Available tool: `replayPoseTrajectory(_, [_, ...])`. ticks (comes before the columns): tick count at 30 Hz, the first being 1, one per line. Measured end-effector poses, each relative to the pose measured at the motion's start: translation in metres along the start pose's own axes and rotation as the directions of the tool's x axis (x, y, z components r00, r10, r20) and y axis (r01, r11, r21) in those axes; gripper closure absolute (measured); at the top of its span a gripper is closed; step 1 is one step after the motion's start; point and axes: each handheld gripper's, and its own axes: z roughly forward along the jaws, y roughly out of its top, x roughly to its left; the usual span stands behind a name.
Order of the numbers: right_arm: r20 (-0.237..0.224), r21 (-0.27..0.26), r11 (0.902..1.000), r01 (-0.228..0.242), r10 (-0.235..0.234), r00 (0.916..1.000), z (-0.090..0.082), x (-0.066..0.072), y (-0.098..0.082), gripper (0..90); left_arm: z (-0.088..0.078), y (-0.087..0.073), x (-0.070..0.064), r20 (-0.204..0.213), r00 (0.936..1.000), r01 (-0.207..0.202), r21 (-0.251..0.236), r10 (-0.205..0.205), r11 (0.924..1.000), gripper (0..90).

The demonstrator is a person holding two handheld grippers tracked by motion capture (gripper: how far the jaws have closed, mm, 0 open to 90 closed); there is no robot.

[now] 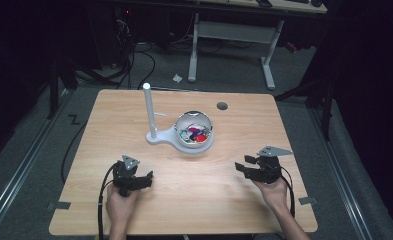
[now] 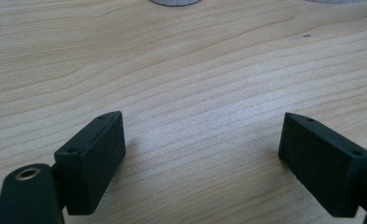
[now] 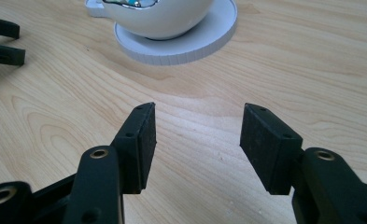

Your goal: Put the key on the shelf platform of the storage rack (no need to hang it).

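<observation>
Pale wooden desk (image 1: pixel 134 115): white round bowl on white stand with upright post (image 1: pixel 194 131) mid-desk, bare wood all round. Left gripper (image 1: pixel 146 178), right gripper (image 1: pixel 241 166) near front edge, well apart, both released, nothing between jaws.

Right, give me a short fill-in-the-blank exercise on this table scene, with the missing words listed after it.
1. The white bowl holding small coloured items sits on a round white ____.
2. The upright white post stands to the ____ of the bowl in the high view.
3. Between the fingers of the right gripper there is nothing but bare ____.
4. The left gripper has its fingers spread ____ over the wooden table.

Missing words: base; left; table; open
</observation>
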Motion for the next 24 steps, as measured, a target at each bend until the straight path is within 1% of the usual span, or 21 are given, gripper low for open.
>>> replayPoseTrajectory(2, [0.003,0.010,0.9999,-0.010,0.010,0.9999,0.002,0.000,-0.002,45.5,0.000,0.000,0.000,0.000,1.0000,0.001,0.000,-0.001,1.0000,15.1])
replayPoseTrajectory(3, [0.008,0.009,1.0000,-0.004,0.004,1.0000,0.003,0.000,-0.003,45.4,0.000,0.000,-0.001,-0.008,0.9998,0.019,-0.001,-0.019,0.9998,15.1])
replayPoseTrajectory(7, [0.020,0.021,0.9998,-0.004,0.004,0.9998,0.007,-0.002,-0.007,44.8,0.000,-0.001,-0.002,-0.009,0.9997,0.025,-0.002,-0.025,0.9997,15.1])
replayPoseTrajectory(9, [0.027,0.024,0.9997,-0.009,0.009,0.9996,0.009,-0.002,-0.009,44.5,0.000,0.000,-0.001,-0.008,0.9998,0.016,0.000,-0.016,0.9999,15.1])
replayPoseTrajectory(12, [0.036,0.033,0.9994,-0.014,0.013,0.9993,0.012,-0.004,-0.013,43.8,0.000,0.000,-0.001,-0.007,0.9999,0.016,0.000,-0.016,0.9999,15.1])
replayPoseTrajectory(15, [0.055,0.035,0.9993,-0.009,0.007,0.9984,0.015,-0.004,-0.015,43.7,0.000,0.000,-0.001,-0.008,0.9998,0.016,-0.001,-0.016,0.9999,15.1])
replayPoseTrajectory(17, [0.079,0.038,0.9993,0.006,-0.009,0.9968,0.017,-0.005,-0.017,43.7,0.000,0.000,-0.001,-0.008,0.9998,0.016,0.000,-0.016,0.9999,15.1])
replayPoseTrajectory(18, [0.090,0.040,0.9992,0.003,-0.006,0.9959,0.017,-0.006,-0.018,43.7,0.000,0.000,-0.001,-0.008,0.9998,0.016,0.000,-0.016,0.9999,15.1])
replayPoseTrajectory(24, [0.122,0.045,0.9989,-0.011,0.005,0.9926,0.021,-0.012,-0.023,43.5,0.000,0.000,-0.001,-0.008,0.9998,0.017,0.000,-0.017,0.9999,15.1])
